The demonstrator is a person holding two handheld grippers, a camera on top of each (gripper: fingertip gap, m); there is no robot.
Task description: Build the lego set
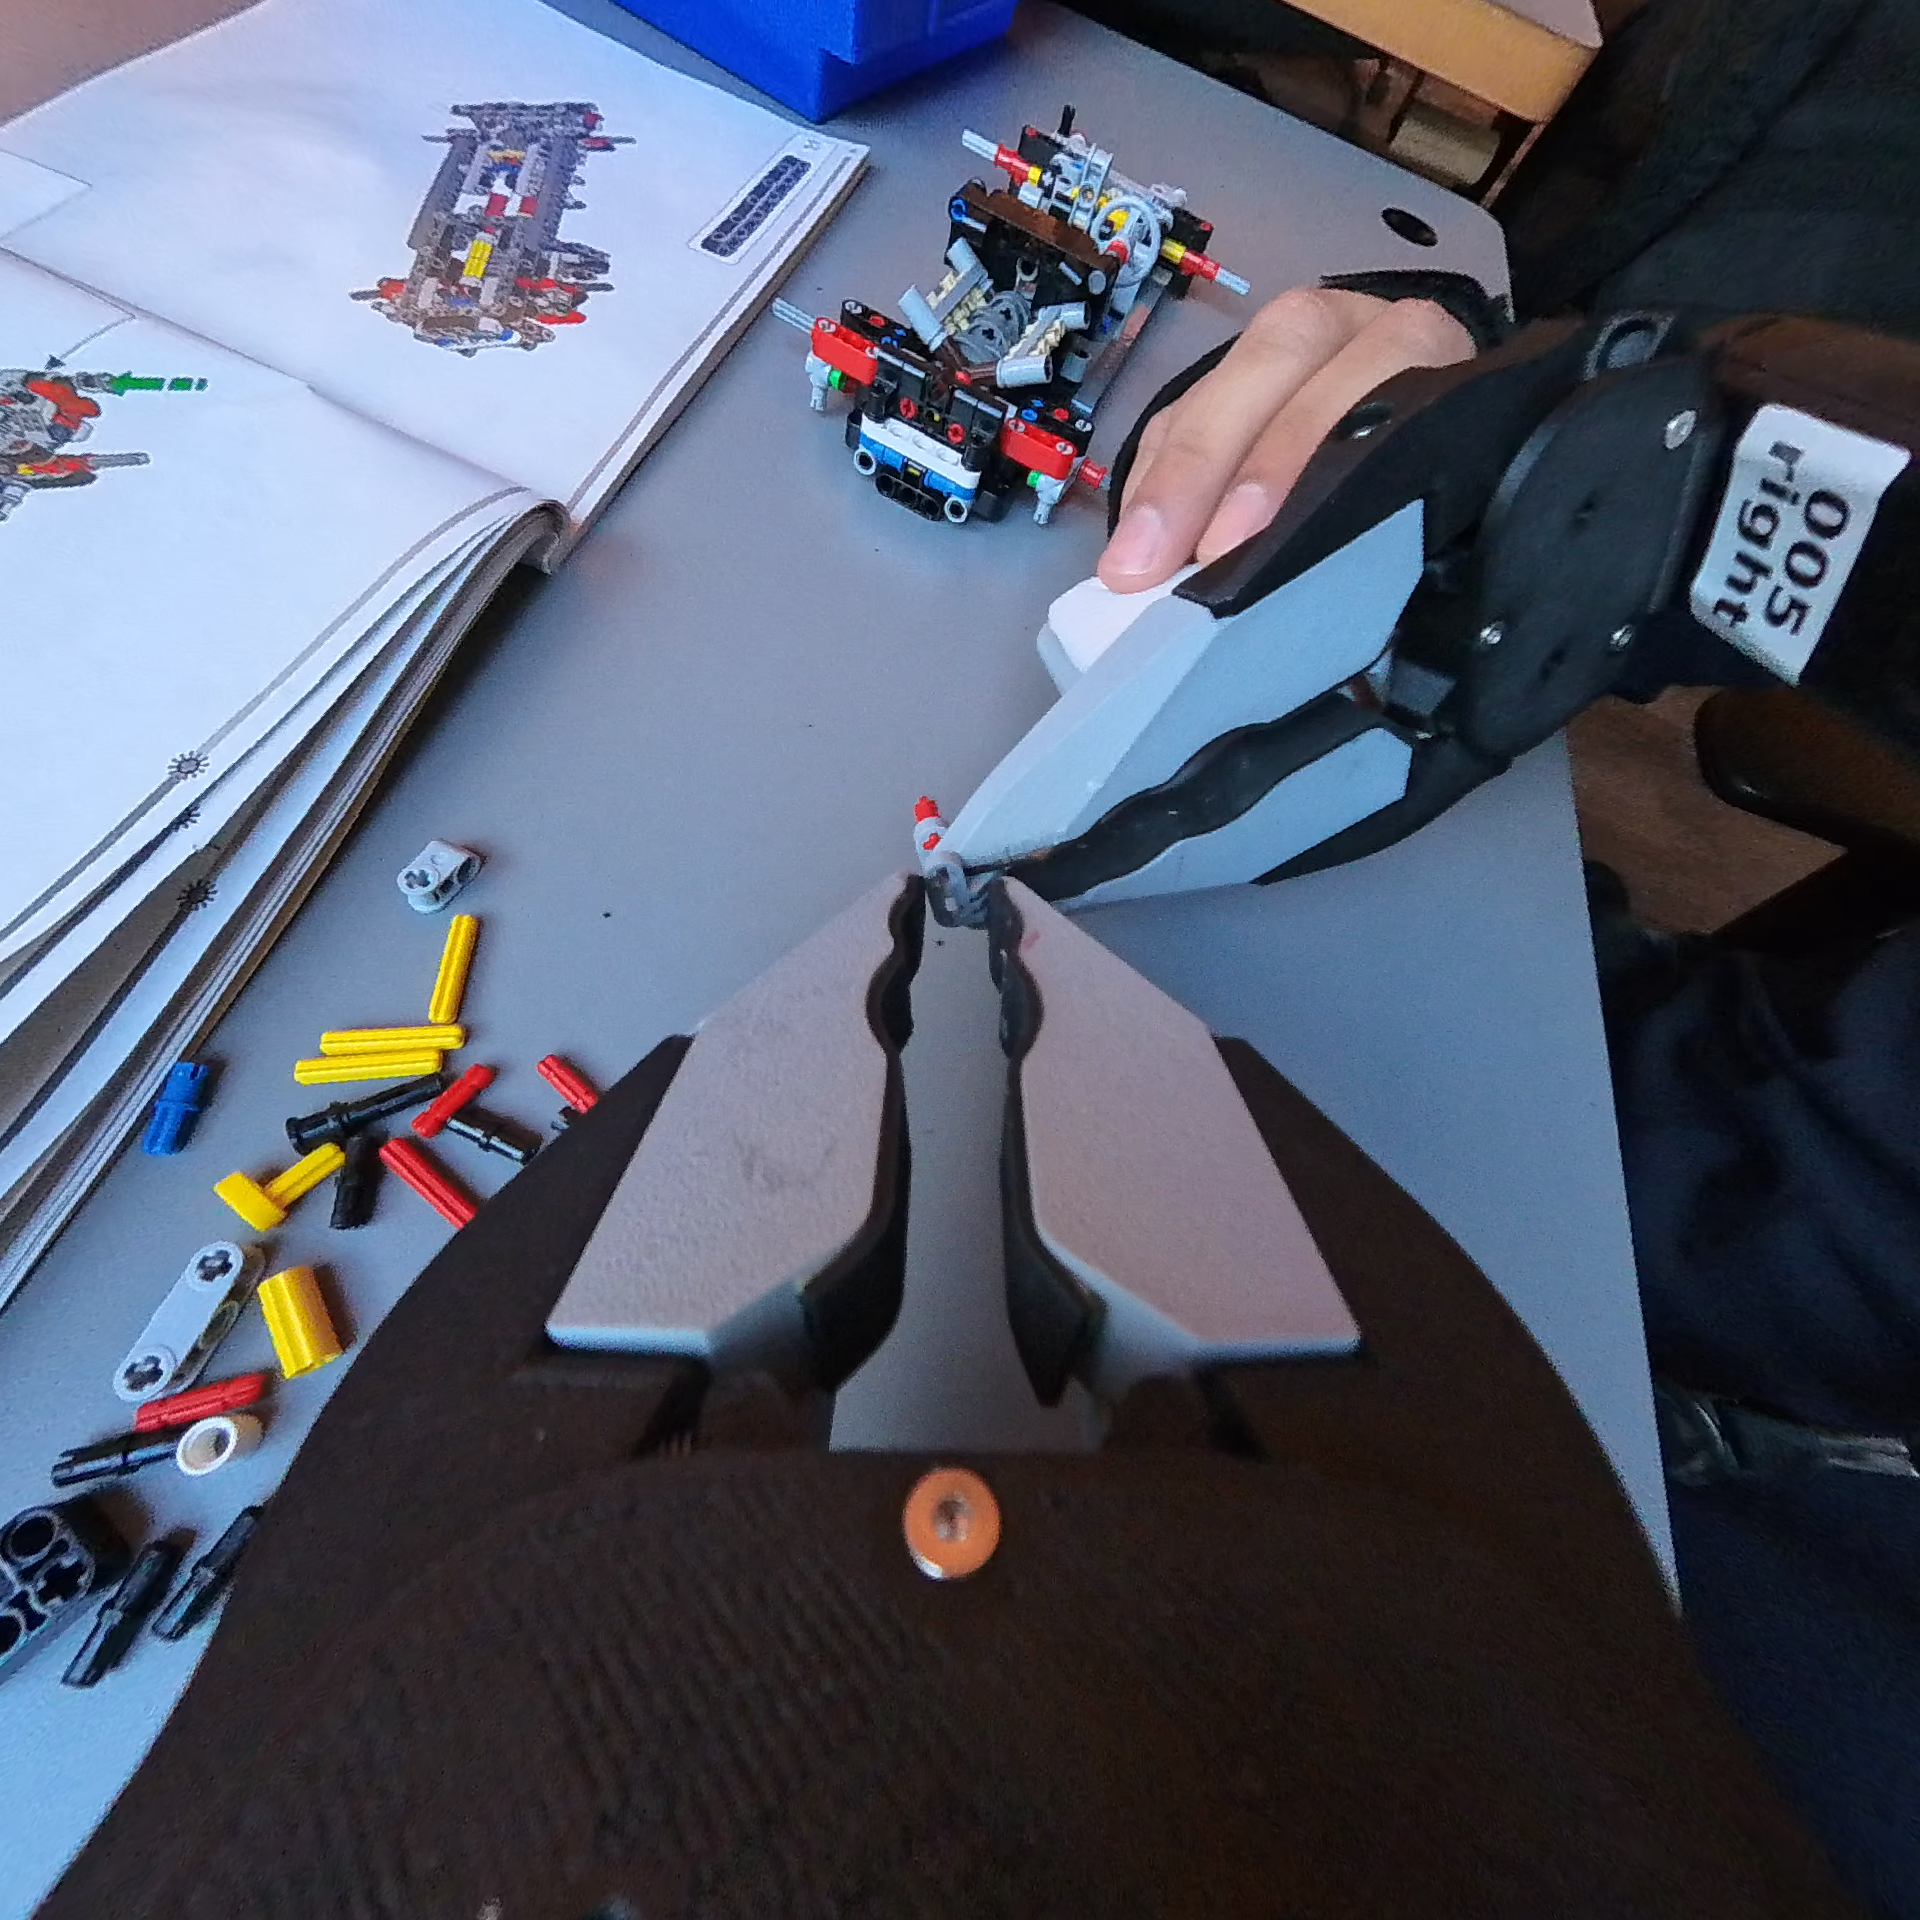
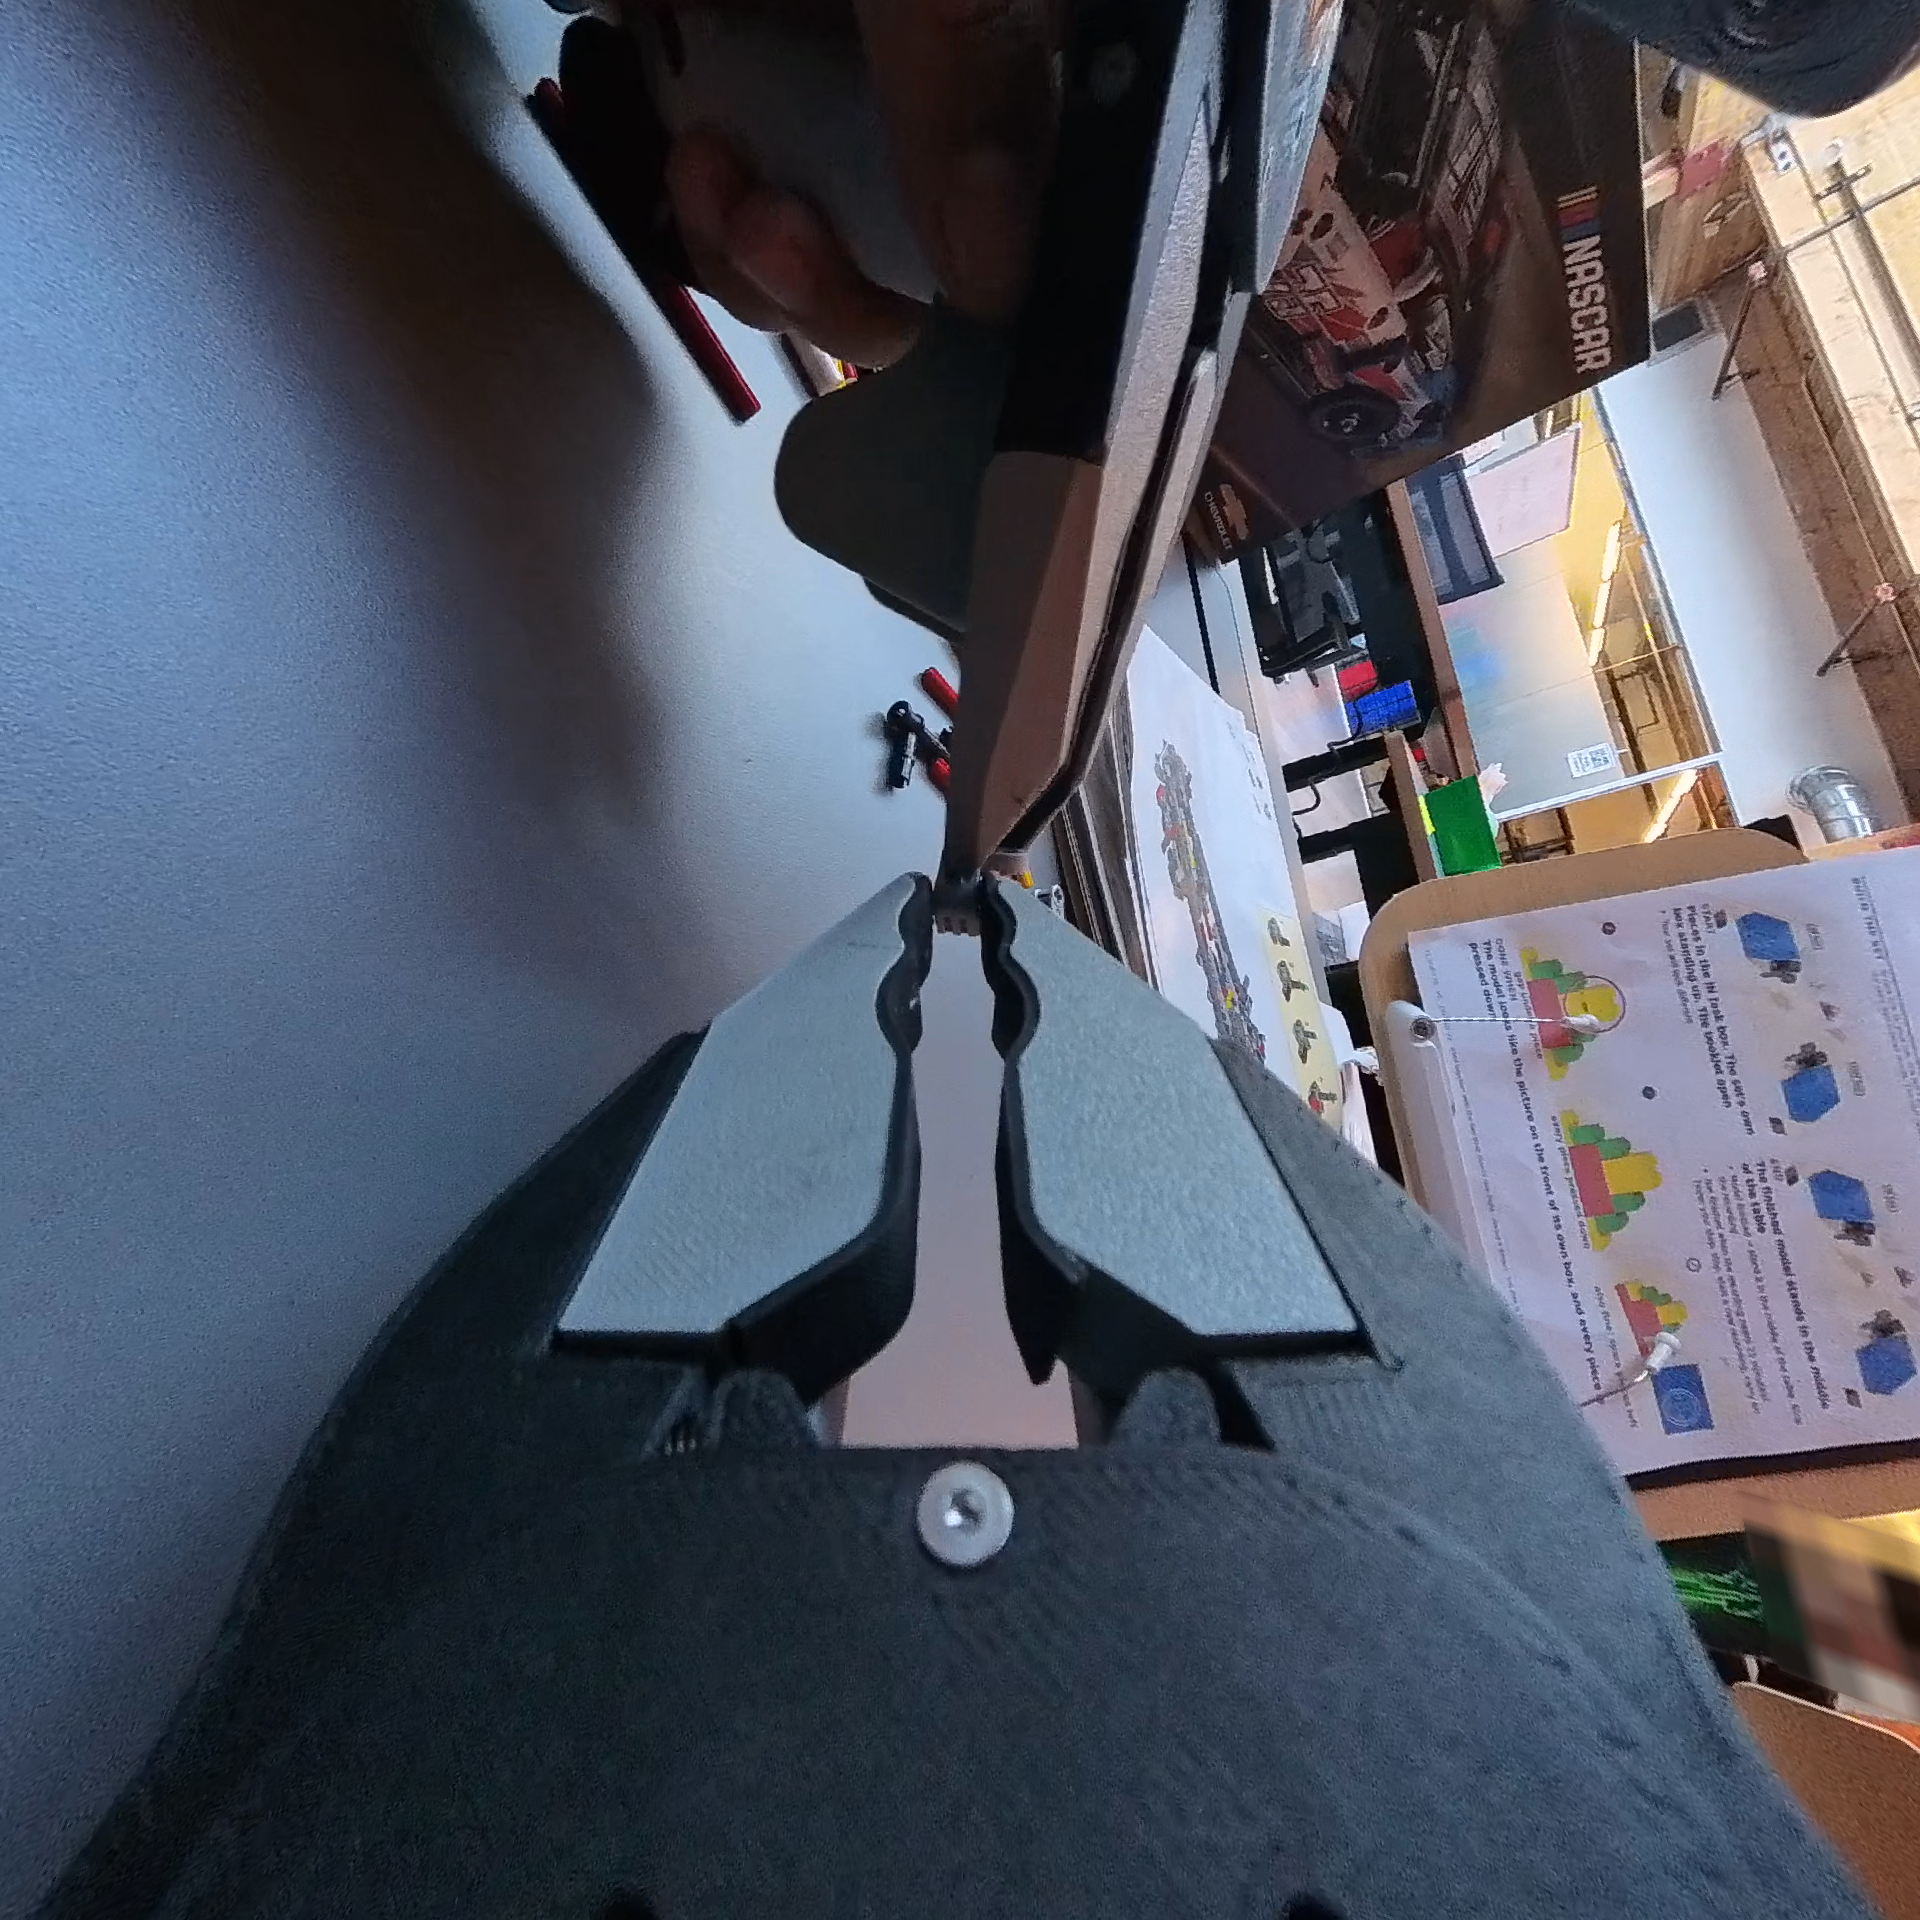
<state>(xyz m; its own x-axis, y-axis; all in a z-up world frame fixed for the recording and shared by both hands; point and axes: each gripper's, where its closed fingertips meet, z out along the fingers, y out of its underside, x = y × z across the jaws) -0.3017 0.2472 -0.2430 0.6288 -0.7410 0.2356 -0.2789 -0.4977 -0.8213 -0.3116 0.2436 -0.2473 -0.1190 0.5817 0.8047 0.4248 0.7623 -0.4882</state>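
Observation:
In the left wrist view my left gripper [image 1: 956, 902] is closed on a small grey connector piece [image 1: 954, 891] just above the grey table [image 1: 727, 675]. A grey and red pin [image 1: 926, 816] sticks out of the piece's far end. My right gripper [image 1: 987, 864] comes in from the right, held by a hand [image 1: 1247, 436], and its tips pinch the same piece. In the right wrist view my right gripper [image 2: 956, 916] is shut on the grey piece [image 2: 958, 914]. The left gripper [image 2: 971, 862] meets it from above, tip to tip.
An open instruction booklet [image 1: 312, 468] lies at the left, a partly built brick vehicle [image 1: 1018, 343] behind the grippers. Loose yellow, red, black and grey pins [image 1: 384, 1091] are scattered at the lower left. A blue bin [image 1: 831, 52] stands at the back. The table edge [image 1: 1600, 987] runs along the right.

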